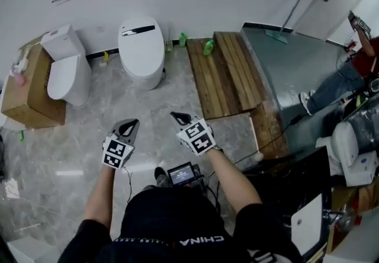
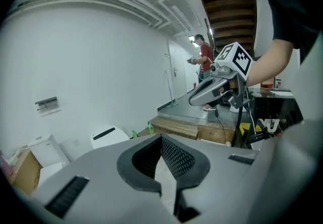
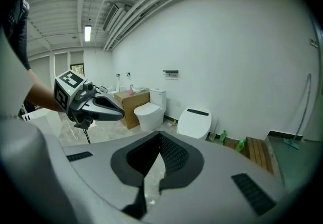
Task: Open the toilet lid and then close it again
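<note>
A white oval toilet (image 1: pixel 141 48) stands against the far wall with its lid down; it also shows in the left gripper view (image 2: pixel 108 136) and the right gripper view (image 3: pixel 196 122). Both grippers hang in the air over the marble floor, well short of it. My left gripper (image 1: pixel 127 128) is shut and holds nothing, its jaws meeting in its own view (image 2: pixel 160 137). My right gripper (image 1: pixel 180 118) is shut and empty too, its jaws together (image 3: pixel 160 134). Each gripper appears in the other's view, the right (image 2: pixel 207 92) and the left (image 3: pixel 101 109).
A second toilet with a tank (image 1: pixel 68 72) stands left of the first, next to a cardboard box (image 1: pixel 29 87). A wooden pallet (image 1: pixel 228 72) with a green bottle (image 1: pixel 208 47) lies to the right, then a raised grey platform (image 1: pixel 296 72). A person (image 1: pixel 340 81) sits far right.
</note>
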`<state>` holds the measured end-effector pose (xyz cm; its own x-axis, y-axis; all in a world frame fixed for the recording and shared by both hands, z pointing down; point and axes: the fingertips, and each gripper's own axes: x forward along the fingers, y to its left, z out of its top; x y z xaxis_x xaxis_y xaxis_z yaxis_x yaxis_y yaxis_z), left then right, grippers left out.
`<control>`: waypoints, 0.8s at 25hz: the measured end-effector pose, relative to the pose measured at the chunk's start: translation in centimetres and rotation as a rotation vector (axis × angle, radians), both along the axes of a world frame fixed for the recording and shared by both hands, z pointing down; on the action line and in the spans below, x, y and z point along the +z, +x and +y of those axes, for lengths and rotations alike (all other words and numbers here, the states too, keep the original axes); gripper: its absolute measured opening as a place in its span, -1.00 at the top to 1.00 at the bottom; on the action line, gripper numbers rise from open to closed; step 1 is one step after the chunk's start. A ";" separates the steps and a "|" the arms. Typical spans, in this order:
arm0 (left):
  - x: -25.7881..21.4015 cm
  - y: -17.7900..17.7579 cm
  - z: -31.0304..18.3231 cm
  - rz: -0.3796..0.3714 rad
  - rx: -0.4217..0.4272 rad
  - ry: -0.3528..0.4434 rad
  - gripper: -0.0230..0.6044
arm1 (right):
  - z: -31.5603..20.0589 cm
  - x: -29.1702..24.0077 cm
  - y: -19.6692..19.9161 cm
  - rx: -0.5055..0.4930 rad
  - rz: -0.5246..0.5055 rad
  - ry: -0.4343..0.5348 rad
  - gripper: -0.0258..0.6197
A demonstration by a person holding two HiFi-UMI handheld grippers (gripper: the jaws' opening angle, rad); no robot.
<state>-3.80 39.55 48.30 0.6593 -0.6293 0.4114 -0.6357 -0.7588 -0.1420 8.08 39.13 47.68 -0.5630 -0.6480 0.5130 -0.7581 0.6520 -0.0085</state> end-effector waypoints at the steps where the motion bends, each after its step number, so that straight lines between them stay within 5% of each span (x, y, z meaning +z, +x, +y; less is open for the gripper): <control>1: 0.0 -0.5 -1.5 0.002 0.004 -0.002 0.90 | -1.4 -0.1 -0.6 0.007 -0.004 0.000 0.88; 10: 1.0 -1.8 -12.5 0.008 0.007 -0.018 0.90 | -13.1 1.3 -3.4 -0.048 0.031 0.000 0.88; 20: 2.0 0.1 -28.5 -0.030 -0.087 -0.029 0.90 | -30.2 3.2 -2.5 -0.158 0.015 -0.021 0.88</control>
